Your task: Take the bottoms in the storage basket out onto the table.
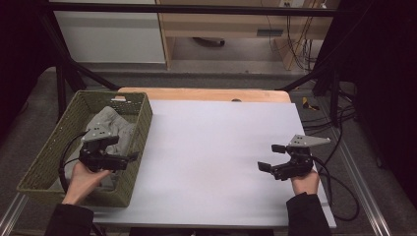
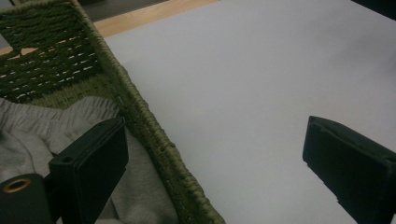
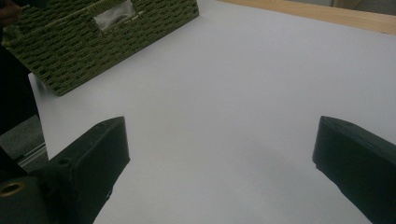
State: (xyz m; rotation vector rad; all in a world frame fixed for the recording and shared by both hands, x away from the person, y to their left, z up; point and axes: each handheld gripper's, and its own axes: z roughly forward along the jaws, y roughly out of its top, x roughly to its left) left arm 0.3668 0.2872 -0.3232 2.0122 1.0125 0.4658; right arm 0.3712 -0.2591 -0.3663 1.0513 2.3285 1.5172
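- The left gripper (image 1: 129, 158) hung over the near right part of the green woven basket (image 1: 49, 147), held in the person's left hand (image 1: 86, 178).
- Its jaws stood wide apart with nothing between them; in the left gripper view one jaw sat above the grey cloth (image 2: 28, 130) and the other above the white table top (image 2: 252, 84), straddling the basket's right wall (image 2: 154, 140).
- The grey cloth (image 1: 110, 129) lay crumpled inside the basket, which stood at the table's left edge.
- The right gripper (image 1: 268, 158) hovered above the right part of the white table top (image 1: 211, 147), well apart from the basket.
- Its jaws were also spread and empty; the right gripper view looked across bare table toward the basket (image 3: 102, 32).
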